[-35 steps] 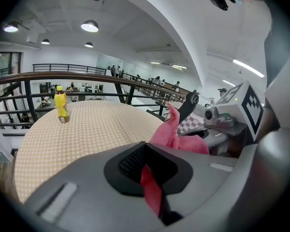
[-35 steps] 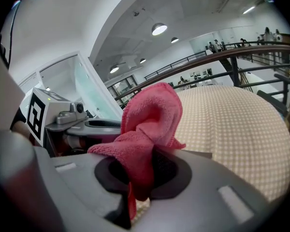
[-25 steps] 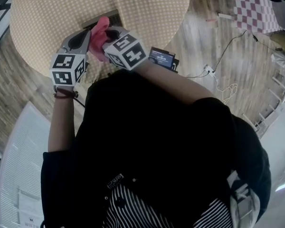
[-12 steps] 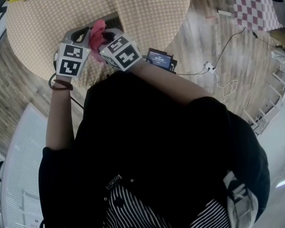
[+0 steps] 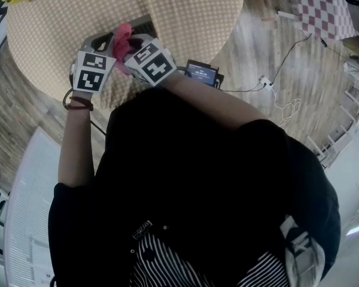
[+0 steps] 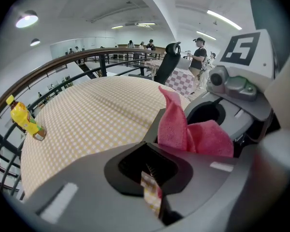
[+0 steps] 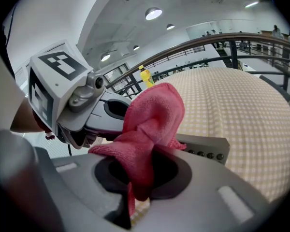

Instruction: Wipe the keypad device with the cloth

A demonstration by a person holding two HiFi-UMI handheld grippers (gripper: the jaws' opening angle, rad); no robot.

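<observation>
A pink cloth (image 5: 122,37) bunches up between my two grippers at the near edge of the round table. My right gripper (image 7: 135,197) is shut on the cloth (image 7: 150,124), which rises in a fold above the jaws and hangs down through them. The grey keypad device (image 7: 203,146) lies flat on the checked tablecloth just beyond the cloth, with a row of small buttons showing on its near side. In the head view the keypad device (image 5: 142,26) is mostly hidden behind the grippers. My left gripper (image 6: 152,197) is shut beside the right gripper (image 6: 232,91); only tablecloth shows in its slit.
A yellow bottle (image 6: 24,120) stands at the table's far left edge. A dark box with a lit screen (image 5: 202,73) sits by the table's near right edge. Cables (image 5: 275,94) trail on the wooden floor. A railing (image 7: 222,45) and people (image 6: 199,52) are beyond the table.
My left gripper has moved a little farther over the table and closer to the right gripper. The right gripper keeps the cloth and has barely shifted.
</observation>
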